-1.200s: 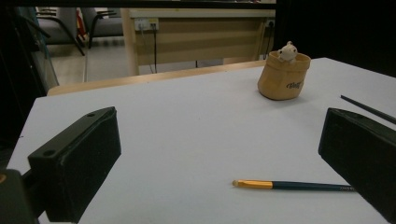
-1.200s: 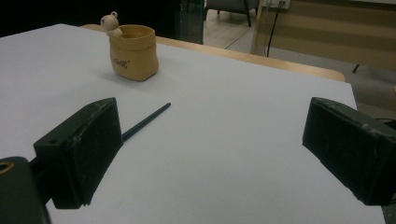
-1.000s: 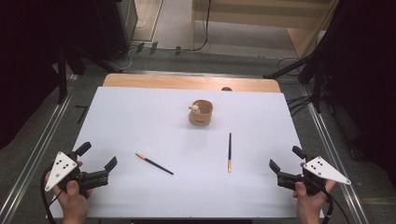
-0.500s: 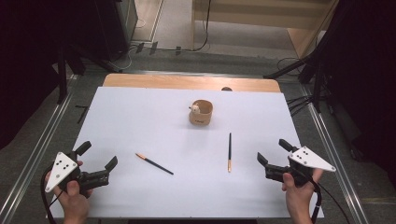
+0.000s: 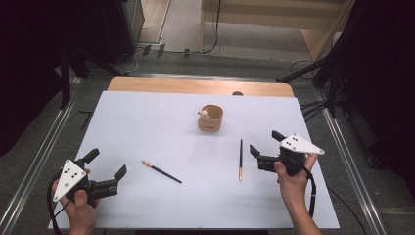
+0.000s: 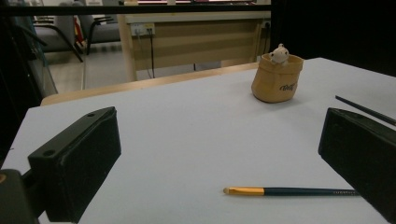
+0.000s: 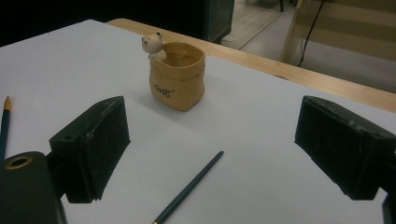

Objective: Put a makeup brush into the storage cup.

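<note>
Right claw (image 5: 260, 152) has been closing slightly but gapes wide, empty, just beside the slim dark-blue gold-tipped pencil (image 5: 240, 159) lying on the white bench (image 5: 147, 122). Approach step, I judge; next: straddle pencil, pinch. Left claw (image 5: 106, 166) open, idle.

Dark lettering on the tan holder (image 7: 177, 77) — too blurred for reading.
</note>
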Demonstrator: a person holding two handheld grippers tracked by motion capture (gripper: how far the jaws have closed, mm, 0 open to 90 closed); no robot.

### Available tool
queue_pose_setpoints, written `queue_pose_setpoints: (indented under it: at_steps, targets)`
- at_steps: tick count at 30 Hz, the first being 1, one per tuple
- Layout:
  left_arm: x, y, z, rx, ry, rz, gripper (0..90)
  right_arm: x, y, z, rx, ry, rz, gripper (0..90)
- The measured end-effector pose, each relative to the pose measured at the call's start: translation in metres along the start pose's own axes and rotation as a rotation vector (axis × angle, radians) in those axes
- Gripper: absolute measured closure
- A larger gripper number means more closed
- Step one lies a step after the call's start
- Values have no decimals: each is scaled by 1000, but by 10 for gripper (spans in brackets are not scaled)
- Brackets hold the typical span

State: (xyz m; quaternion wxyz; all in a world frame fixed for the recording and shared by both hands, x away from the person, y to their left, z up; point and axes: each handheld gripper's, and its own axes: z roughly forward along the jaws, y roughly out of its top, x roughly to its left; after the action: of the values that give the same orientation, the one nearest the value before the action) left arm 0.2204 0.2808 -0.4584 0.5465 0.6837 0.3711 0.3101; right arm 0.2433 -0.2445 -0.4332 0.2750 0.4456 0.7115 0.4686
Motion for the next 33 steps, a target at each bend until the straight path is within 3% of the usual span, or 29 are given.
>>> queue_pose_setpoints:
  at_steps: [7, 13, 20, 21, 23, 24, 25, 27, 31, 32, 33]
  targets:
    - [0, 0, 1, 0, -1, 2, 0, 5, 14, 13, 25, 16, -21, 109]
    - [1, 0, 1, -2, -7, -6, 0, 8, 23, 26, 80, 16, -25, 121]
    - [2, 0, 1, 0, -9, -7, 0, 10, 30, 46, 242, 21, -37, 146]
    - [1, 0, 1, -2, -13, -17, 0, 10, 30, 46, 242, 21, -37, 146]
    - [1, 1, 0, -7, -19, -24, 0, 11, 30, 55, 323, 27, -41, 146]
    - [1, 2, 0, -6, -19, -21, 0, 11, 30, 55, 323, 27, -41, 146]
    - [1, 2, 0, -7, -20, -22, 0, 11, 30, 59, 357, 29, -38, 146]
    - [0, 2, 0, -7, -21, -24, 0, 11, 28, 69, 444, 38, -24, 146]
    - [1, 2, 0, -9, -20, -28, 0, 11, 26, 78, 510, 46, 4, 146]
    - [1, 2, 0, -9, -20, -27, 0, 10, 26, 84, 563, 43, 42, 147]
    - [1, 2, 0, -8, -21, -26, 0, 10, 26, 84, 563, 43, 42, 147]
